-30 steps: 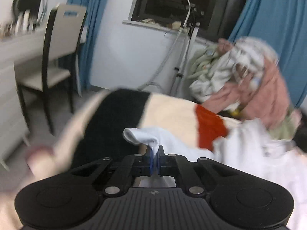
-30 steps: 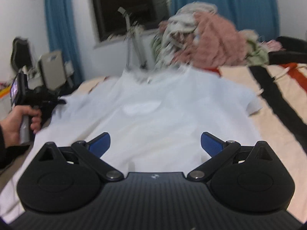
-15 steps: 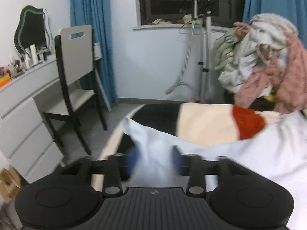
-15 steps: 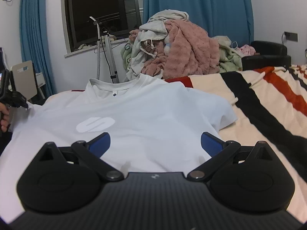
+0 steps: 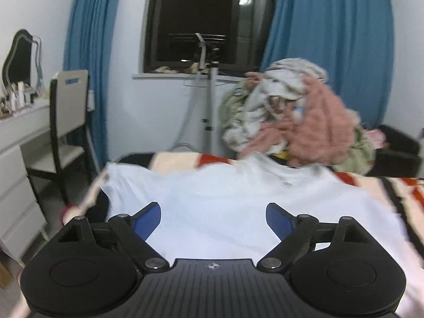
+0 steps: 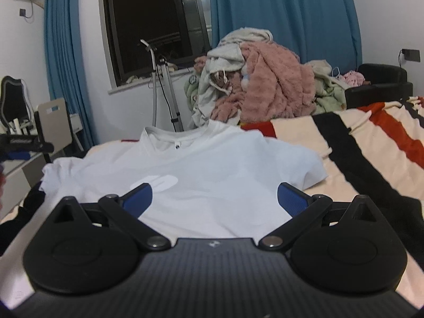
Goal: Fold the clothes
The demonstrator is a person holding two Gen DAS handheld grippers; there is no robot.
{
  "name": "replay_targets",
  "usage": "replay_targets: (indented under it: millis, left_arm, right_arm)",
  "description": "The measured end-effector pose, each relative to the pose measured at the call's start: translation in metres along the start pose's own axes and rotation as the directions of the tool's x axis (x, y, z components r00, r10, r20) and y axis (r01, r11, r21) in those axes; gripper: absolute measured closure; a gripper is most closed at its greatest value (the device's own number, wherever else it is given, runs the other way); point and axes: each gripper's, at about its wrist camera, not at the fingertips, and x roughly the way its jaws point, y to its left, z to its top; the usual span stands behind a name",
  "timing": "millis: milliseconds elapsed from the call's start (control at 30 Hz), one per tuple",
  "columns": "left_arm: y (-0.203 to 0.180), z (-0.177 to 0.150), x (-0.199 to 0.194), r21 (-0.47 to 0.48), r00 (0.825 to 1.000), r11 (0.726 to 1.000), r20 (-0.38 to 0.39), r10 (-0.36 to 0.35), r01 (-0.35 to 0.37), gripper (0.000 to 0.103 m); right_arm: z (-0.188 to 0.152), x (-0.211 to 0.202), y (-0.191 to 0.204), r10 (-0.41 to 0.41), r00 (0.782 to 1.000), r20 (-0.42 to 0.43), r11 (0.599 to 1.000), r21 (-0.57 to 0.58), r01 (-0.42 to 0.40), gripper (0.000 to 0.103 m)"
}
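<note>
White short-sleeved cotton T-shirt (image 6: 212, 175) lies spread flat, logo up, on the striped cream, black and red bed blanket (image 6: 371, 143), collar at 12 o'clock toward the heap of pink and grey laundry (image 6: 259, 84); likely laid out ready for folding. Right tool (image 6: 214, 198) spread, empty, over the hem. Left tool (image 5: 213, 217) also spread, nothing between. A second ago it pinched a sleeve; its jaws have just been opening, sleeve now released at 10 o'clock.

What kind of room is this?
Most likely a bedroom: a bed under a striped cream, black and red blanket, a heap of unfolded clothes, and blue curtains beside a dark window.
</note>
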Motion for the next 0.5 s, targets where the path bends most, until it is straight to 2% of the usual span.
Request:
replay_targets:
  millis: [100, 233, 333, 500]
  left_arm:
    - [-0.023, -0.025, -0.043, -0.035, 0.999, 0.998, 0.01, -0.049, 0.049, 0.012]
    - [-0.046, -0.058, -0.085, -0.016, 0.997, 0.997, 0.002, -0.082, 0.082, 0.006]
    - [-0.046, -0.084, -0.104, -0.025, 0.995, 0.994, 0.0, -0.102, 0.102, 0.004]
    - [-0.049, -0.102, -0.107, 0.018, 0.995, 0.995, -0.028, -0.095, 0.096, 0.004]
  right_arm:
    - [0.002, -0.015, -0.004, 0.006, 1.0, 0.02, 1.0, 0.009, -0.007, 0.0]
    - [-0.002, -0.032, -0.008, 0.001, 0.999, 0.041, 1.0, 0.011, -0.002, 0.0]
    - [-0.009, -0.04, -0.01, -0.004, 0.999, 0.039, 1.0, 0.01, 0.004, 0.0]
    - [-0.009, -0.042, -0.009, -0.012, 0.999, 0.038, 1.0, 0.027, 0.011, 0.0]
